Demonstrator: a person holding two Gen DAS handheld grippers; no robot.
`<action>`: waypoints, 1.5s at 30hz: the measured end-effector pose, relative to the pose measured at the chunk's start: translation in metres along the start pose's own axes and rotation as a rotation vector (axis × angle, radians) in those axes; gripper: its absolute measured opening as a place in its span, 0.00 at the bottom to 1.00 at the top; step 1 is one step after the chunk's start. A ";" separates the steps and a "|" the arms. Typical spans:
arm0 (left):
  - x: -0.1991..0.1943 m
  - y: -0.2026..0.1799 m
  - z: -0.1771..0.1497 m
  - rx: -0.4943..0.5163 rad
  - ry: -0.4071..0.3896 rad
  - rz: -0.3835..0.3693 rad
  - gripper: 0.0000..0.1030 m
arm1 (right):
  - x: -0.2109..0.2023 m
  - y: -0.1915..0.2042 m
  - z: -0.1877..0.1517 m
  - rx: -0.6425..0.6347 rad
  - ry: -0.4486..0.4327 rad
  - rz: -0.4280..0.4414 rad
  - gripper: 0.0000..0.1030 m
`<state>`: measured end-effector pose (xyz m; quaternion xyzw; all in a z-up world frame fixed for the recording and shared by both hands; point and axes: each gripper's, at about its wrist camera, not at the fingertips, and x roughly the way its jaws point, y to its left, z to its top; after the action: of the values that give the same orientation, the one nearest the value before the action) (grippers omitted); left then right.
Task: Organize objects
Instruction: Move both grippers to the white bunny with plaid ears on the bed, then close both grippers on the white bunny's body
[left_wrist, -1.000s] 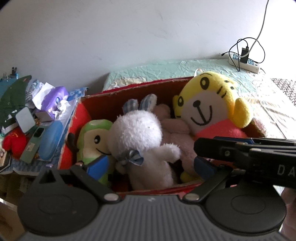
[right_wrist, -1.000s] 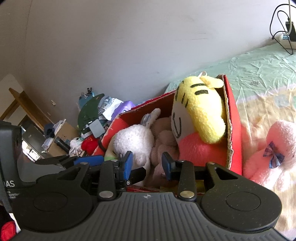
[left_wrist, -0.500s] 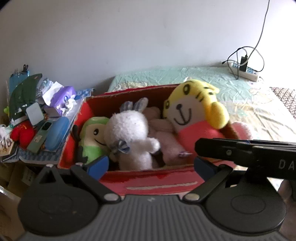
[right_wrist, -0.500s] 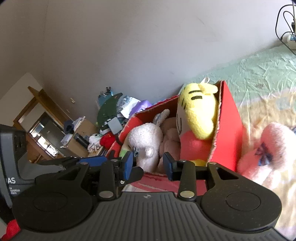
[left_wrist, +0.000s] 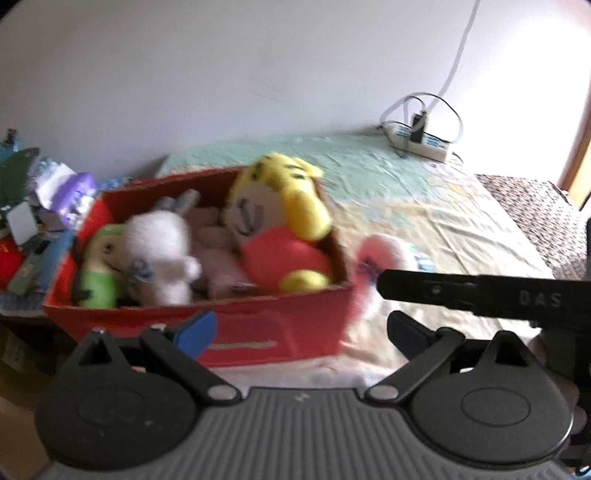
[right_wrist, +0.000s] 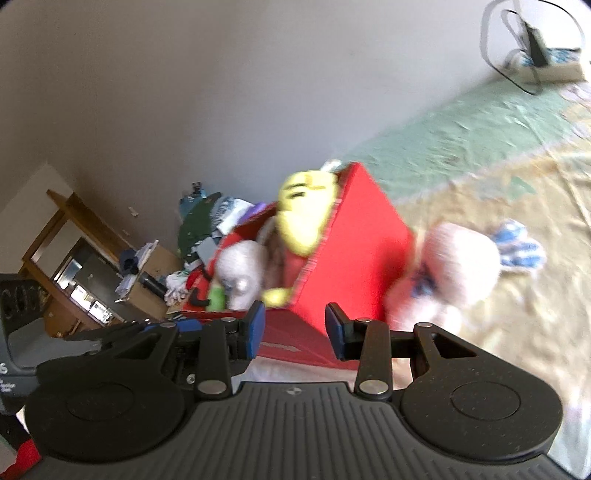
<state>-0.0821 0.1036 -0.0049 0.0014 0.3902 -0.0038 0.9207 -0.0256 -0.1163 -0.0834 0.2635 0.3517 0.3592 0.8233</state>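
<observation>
A red cardboard box sits on the bed and holds a yellow tiger plush, a white bunny plush and a green plush. A pink plush lies on the sheet just right of the box; it also shows in the right wrist view. My left gripper is open and empty, in front of the box. My right gripper is open and empty, near the box's front corner. Both views are blurred.
A cluttered side table with tissues and small items stands left of the box. A power strip with cables lies at the far edge of the bed. A wooden desk stands farther left. The bed sheet stretches right.
Both grippers have pulled back from the box, which now looks smaller and farther. The pink plush has come into the left wrist view. The right jaws have opened a little wider.
</observation>
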 end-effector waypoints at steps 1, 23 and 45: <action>0.002 -0.005 -0.001 0.004 0.007 -0.006 0.96 | -0.001 -0.006 -0.001 0.012 0.004 -0.013 0.39; 0.083 -0.065 -0.040 -0.055 0.217 -0.066 0.94 | 0.022 -0.092 -0.014 0.126 0.109 -0.158 0.39; 0.101 -0.059 -0.029 -0.016 0.218 -0.141 0.94 | 0.005 -0.107 -0.021 0.137 0.107 -0.141 0.10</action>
<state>-0.0334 0.0443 -0.0976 -0.0331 0.4871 -0.0653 0.8703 0.0046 -0.1734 -0.1719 0.2744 0.4366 0.2889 0.8066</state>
